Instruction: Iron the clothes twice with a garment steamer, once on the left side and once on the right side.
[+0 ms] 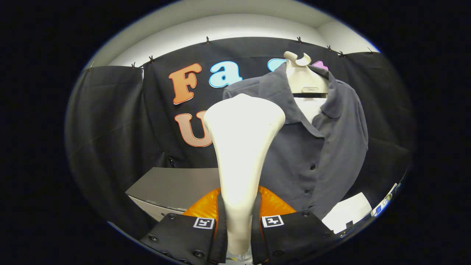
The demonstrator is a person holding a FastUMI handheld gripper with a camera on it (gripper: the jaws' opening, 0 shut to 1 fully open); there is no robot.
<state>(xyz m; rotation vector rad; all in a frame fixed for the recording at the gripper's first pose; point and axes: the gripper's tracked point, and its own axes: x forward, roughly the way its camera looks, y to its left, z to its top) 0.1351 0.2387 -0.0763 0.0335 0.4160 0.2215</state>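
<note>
Gripping steamer, gripper before shirt

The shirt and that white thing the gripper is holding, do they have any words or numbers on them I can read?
Gray shirt: no words or numbers seen.
White steamer head, clamped between the gripper fingers: no text.
Hanger: a small raised label, too blurred to read.
Finger squares: black-and-white marker patterns, not words.
Small tag beside the white sheet: too small to read.

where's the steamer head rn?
In the gripper view, the white steamer head stands upright, its neck clamped between the gripper fingers, its wide top just ahead of the grey shirt on the hanger, overlapping the shirt's left part.
</note>
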